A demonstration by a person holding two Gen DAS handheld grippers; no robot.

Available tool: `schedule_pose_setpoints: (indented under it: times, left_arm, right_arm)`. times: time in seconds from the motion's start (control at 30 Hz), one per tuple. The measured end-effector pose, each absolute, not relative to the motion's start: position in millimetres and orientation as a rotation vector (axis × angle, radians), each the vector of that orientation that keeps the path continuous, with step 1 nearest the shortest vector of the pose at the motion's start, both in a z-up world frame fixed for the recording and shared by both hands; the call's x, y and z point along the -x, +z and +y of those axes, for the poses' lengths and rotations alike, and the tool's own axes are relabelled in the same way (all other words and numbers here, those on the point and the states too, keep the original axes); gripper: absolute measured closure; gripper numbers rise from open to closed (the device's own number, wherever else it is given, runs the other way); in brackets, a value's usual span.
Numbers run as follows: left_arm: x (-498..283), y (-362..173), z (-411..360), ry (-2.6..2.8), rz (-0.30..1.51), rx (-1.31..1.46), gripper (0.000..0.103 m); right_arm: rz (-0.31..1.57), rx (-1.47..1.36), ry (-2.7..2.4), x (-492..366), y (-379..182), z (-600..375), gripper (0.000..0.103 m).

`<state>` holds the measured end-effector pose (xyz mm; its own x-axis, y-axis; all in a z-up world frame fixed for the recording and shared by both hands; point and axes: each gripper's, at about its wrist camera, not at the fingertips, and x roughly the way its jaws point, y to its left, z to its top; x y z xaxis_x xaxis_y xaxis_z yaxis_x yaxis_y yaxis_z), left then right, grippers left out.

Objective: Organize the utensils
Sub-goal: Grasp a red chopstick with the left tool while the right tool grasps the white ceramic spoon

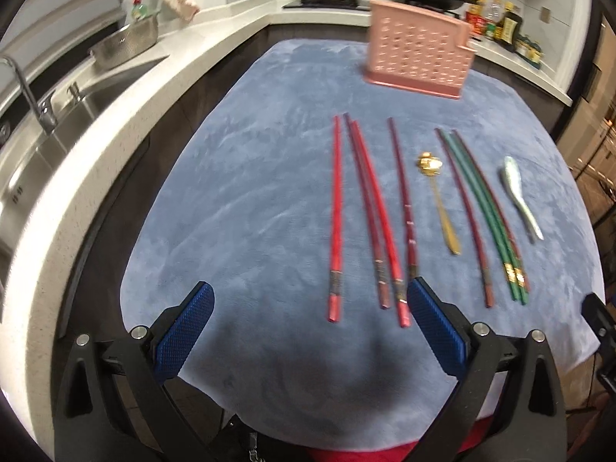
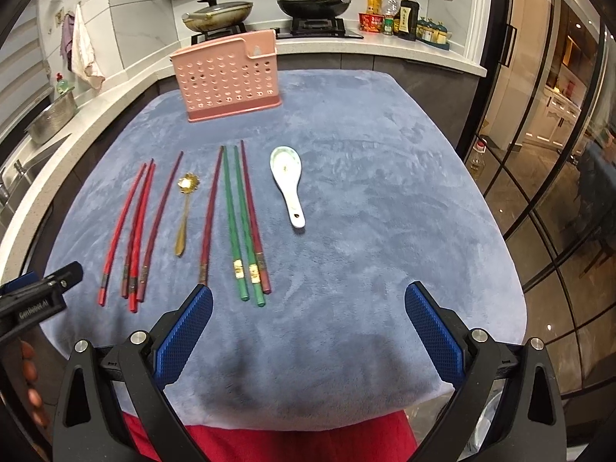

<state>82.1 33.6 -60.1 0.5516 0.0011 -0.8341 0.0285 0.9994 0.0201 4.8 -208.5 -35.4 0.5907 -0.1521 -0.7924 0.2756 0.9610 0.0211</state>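
1. Kitchen setting: blue plush cloth covers the work surface; a stove with two pans sits along the top of the right wrist frame, a sink at left of the left wrist frame.
2. Pink perforated utensil holder: upright, upper centre-left of the right wrist frame, well apart from all utensils. Presumed destination.
3. Red chopsticks: loose group at centre-left; two cross or touch near their lower ends.
4. Gold spoon: between the red group and a single dark red chopstick.
5. Green chopsticks: a pair, just beside another dark red stick, at centre.
6. White ceramic spoon: bowl up, right of the chopsticks, lying alone.
7. Left gripper: fingers spread wide, holding nothing, low over the near cloth edge; its right pad sits close to the ends of the red sticks.
8. Right gripper: likewise spread and empty, bottom centre.
9. Status, by judgement: nothing sorted yet.
10. Risks: thin sticks lying flat in soft pile may slip from the pads or roll; closing on touching sticks may lift two or scatter neighbours; the light holder could tip if nudged during insertion.
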Motion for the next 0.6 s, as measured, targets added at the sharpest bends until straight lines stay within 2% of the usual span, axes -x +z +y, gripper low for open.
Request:
schedule_pose_setpoints:
  times: [0.27, 0.33, 0.53, 0.6]
  left_arm:
    - [-105.0, -87.3, 43.6, 0.002, 1.031, -0.038, 0.018]
    - [-108.7, -92.8, 42.3, -0.011, 1.052, -0.038, 0.027]
    - [-110.5, -105.9, 38.9, -0.044, 1.083, -0.039, 0.036]
    - [-110.4, -108.8, 36.8, -0.054, 1.089, -0.042, 0.043]
  right_arm:
    - [0.928, -0.147, -0.254, -21.6, -47.6, -215.2, 0.007]
    - [0.929, -0.147, -0.255, -26.4, -50.2, -216.3, 0.007]
    - [0.938, -0.147, -0.257, -38.8, -55.9, -218.5, 0.007]
    - [0.937, -0.145, -0.255, -41.4, -56.9, -218.3, 0.007]
